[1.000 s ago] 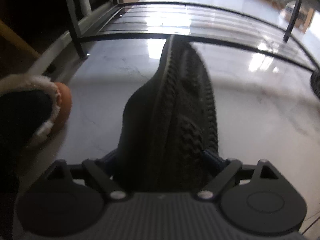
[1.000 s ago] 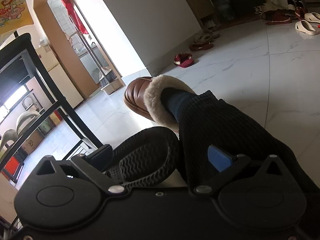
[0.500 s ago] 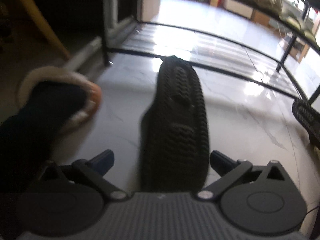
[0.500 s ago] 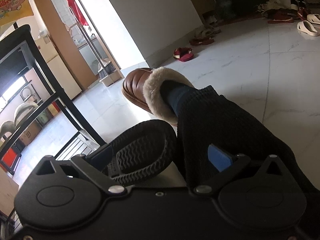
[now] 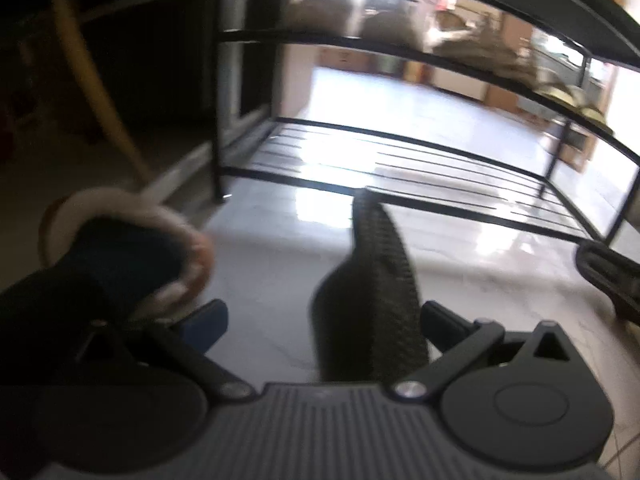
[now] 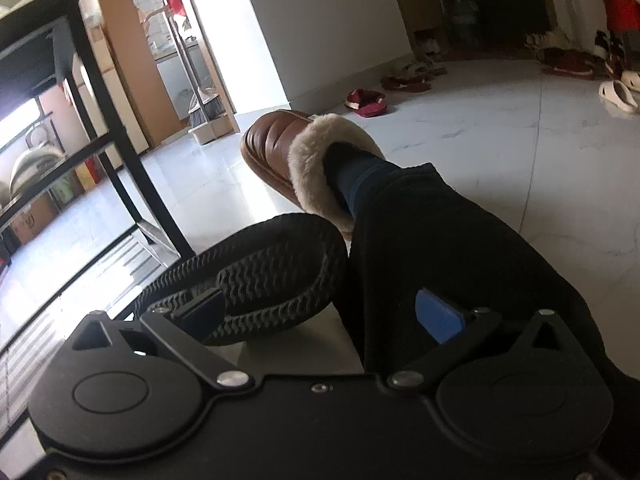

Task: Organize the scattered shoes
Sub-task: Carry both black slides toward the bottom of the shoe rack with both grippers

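A black shoe lies on its side on the white floor, tread toward me, its toe at the bottom rail of the black shoe rack. My left gripper is open around its heel; the shoe sits close to the right finger, with a clear gap to the left one. A second black shoe shows its sole in the right wrist view, beside the rack. My right gripper is open, its left finger in front of that sole. The same shoe peeks in at the left wrist view's right edge.
A person's leg in black trousers and a brown fleece-lined slipper stand right by both grippers; the slipper is blurred in the left view. Beige shoes fill the upper shelves. Red slippers, beige slippers and a broom lie further off.
My left gripper was shut on the black shoe, then opened and tilted up; the shoe now rests free on the floor. The right gripper has barely shifted.
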The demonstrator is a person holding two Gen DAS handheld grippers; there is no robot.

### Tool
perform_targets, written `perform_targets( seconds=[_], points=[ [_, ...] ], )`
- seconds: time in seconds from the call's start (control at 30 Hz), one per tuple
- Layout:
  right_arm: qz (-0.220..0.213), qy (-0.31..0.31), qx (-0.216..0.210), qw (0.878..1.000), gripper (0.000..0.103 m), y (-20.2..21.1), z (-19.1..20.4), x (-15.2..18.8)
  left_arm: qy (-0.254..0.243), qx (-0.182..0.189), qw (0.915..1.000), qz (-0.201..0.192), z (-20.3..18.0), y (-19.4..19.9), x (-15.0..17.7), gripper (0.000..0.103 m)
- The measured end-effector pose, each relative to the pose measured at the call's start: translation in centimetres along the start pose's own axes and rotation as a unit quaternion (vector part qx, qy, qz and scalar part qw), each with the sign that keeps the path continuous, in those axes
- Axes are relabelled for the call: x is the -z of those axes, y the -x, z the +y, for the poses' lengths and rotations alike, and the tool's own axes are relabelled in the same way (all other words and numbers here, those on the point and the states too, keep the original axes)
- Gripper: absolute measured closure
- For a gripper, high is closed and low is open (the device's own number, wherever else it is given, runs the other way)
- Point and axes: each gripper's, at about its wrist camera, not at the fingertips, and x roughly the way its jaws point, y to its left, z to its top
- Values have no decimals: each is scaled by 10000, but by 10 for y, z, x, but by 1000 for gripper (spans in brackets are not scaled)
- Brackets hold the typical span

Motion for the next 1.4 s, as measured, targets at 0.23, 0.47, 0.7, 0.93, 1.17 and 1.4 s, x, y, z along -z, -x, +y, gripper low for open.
perform_targets(
  seconds=[0.23, 0.47, 0.7, 0.93, 1.17, 1.4],
  points=[
    [110, 423, -12, 9990, 0, -1, 11, 8, -8, -1, 10000, -82, -4, 2, 0, 1],
    [99, 388, -92, 9992, 0, 2, 9, 7, 186, -76, 9997, -99, 1, -1, -1, 1],
    [-79, 398, 68, 9992, 0, 3, 13, 12, 360, -175, 9992, -72, 7, 0, 1, 1],
    [-46, 527, 99, 9986, 0, 5, 18, 10, -148, -272, 9991, -282, -1, 10, 3, 1],
    [150, 1314, 113, 9912, 0, 10, 44, 15, -868, -402, 9933, -644, -14, 26, 4, 1],
    [71, 1332, -372, 9904, 0, 27, 45, 2, -254, -205, 9950, -944, -8, 32, -7, 1]
  ],
)
